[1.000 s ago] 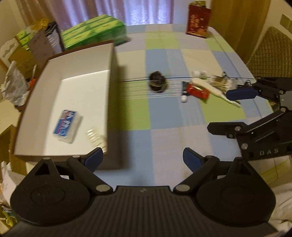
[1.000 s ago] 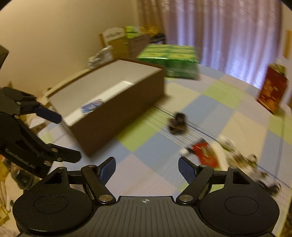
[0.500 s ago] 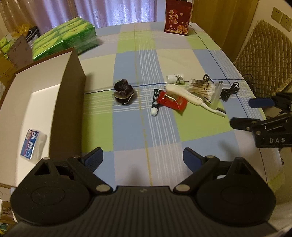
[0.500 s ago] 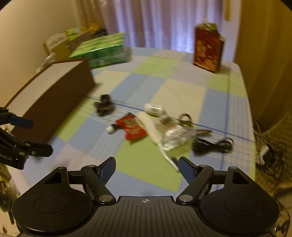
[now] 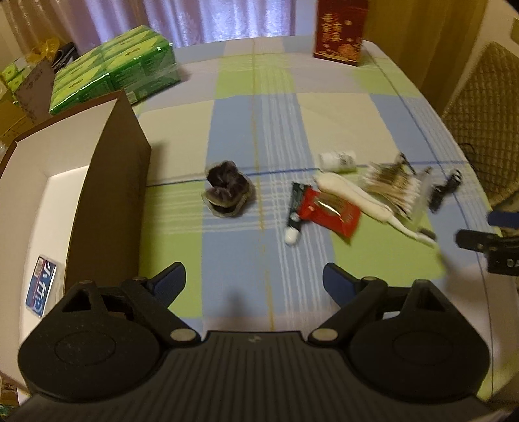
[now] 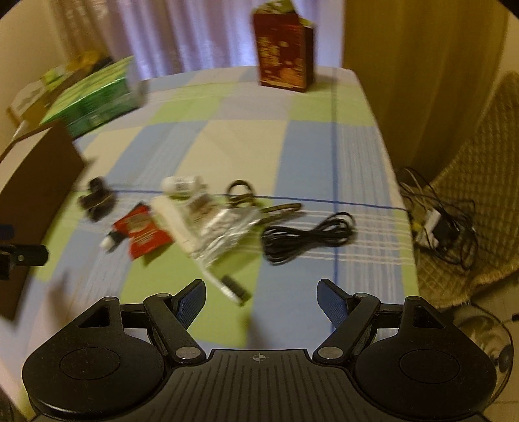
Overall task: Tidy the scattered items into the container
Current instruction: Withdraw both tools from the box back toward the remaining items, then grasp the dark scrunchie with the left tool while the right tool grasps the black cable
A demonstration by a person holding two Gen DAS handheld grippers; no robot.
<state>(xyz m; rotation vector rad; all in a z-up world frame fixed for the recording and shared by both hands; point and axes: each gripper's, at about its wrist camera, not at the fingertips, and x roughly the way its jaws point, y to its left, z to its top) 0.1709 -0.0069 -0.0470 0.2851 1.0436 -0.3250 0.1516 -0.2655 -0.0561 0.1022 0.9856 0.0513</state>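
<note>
The brown cardboard box (image 5: 107, 181) with a white inside stands at the left; a blue-and-white packet (image 5: 41, 285) lies in it. On the checked cloth lie a dark scrunchie (image 5: 227, 191), a small tube (image 5: 294, 214), a red sachet (image 5: 331, 211), a white toothbrush (image 5: 363, 201), a bag of cotton swabs (image 5: 395, 188), a white bottle (image 5: 337, 159) and a black cable (image 6: 308, 237). My left gripper (image 5: 254, 282) hangs open above the near cloth, empty. My right gripper (image 6: 261, 298) is open and empty too, just short of the toothbrush head (image 6: 233, 289).
Green tissue packs (image 5: 113, 74) sit behind the box, and a red carton (image 5: 340, 29) stands at the table's far edge. A wicker chair (image 6: 473, 207) with tangled wires (image 6: 438, 220) is off the right edge. Bags and boxes crowd the far left.
Both grippers swung right, away from the box and toward the scattered items. The box slid to the left of both views; both stay open and empty.
</note>
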